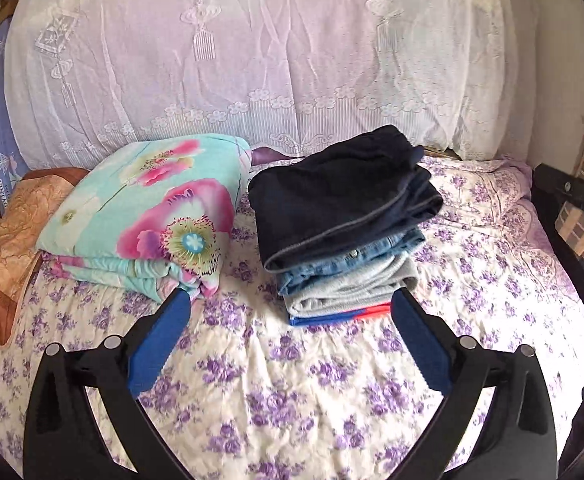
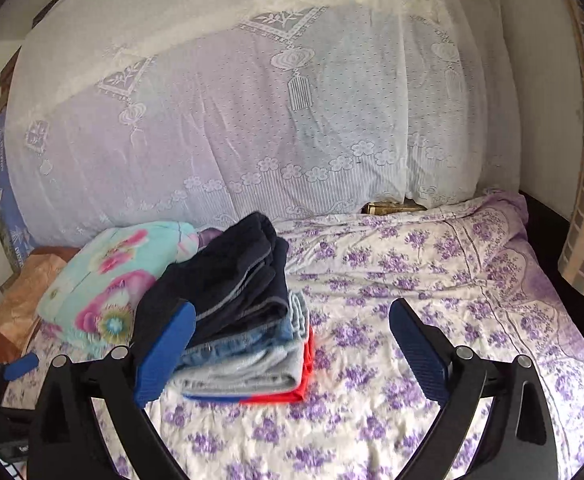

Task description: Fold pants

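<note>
A stack of folded pants stands on the bed. Dark navy pants (image 1: 340, 196) lie on top, over blue jeans (image 1: 356, 258), grey pants (image 1: 352, 292) and a blue and red garment (image 1: 340, 316). The stack also shows in the right wrist view, with the navy pants (image 2: 227, 280) on top. My left gripper (image 1: 289, 300) is open and empty, just in front of the stack. My right gripper (image 2: 292, 312) is open and empty, its left finger (image 2: 167, 348) at the stack's left front and its right finger over bare bed.
The bed has a purple-flowered bedspread (image 1: 275, 392). A folded turquoise floral quilt (image 1: 151, 208) lies left of the stack, with a brown pillow (image 1: 7, 248) further left. A white lace cover (image 1: 251, 60) drapes the bedding behind. The left gripper's tip (image 2: 21, 365) shows at far left.
</note>
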The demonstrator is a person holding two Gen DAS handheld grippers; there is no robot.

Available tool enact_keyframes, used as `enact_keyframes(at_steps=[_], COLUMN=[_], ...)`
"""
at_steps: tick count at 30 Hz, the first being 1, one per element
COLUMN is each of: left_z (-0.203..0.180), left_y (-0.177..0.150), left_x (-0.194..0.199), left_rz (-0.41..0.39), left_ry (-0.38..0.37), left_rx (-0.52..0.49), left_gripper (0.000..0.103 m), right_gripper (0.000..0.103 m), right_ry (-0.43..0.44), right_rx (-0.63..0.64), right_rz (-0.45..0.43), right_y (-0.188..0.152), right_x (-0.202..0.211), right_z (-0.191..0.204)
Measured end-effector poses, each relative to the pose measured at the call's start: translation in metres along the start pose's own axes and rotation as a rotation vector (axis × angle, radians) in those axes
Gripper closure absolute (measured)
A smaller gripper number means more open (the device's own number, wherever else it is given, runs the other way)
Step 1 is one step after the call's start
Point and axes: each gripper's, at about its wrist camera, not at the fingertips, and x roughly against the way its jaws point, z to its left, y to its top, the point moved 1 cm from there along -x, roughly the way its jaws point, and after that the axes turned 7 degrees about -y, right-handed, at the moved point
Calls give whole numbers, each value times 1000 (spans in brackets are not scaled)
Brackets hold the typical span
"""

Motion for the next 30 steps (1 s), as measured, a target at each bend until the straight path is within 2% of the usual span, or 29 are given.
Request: enact_keyframes(at_steps=[5, 8, 10, 13, 19, 30], left_z=[-24, -34, -42, -47, -42, -32], left_y=[-53, -77, -88, -94, -100, -114], left_x=[55, 63, 62, 56, 40, 3], left_rz=[-86, -82, -78, -87, -93, -16], left_ry=[36, 26, 29, 80, 94, 110], left_rx=[-4, 28, 11, 4, 2, 12], left_gripper=[5, 5, 5, 6, 6, 6], right_gripper=[4, 4, 4, 4, 4, 4], right_ry=[12, -16, -27, -52, -51, -41], right_rx=[-39, -40, -41, -6, 38, 103], right_rz=[65, 61, 42, 22, 24, 50], right_y=[-84, -115, -121, -122, -135, -153], right_x=[34, 38, 36, 33, 24, 10], right_z=[-6, -2, 2, 11, 18, 29])
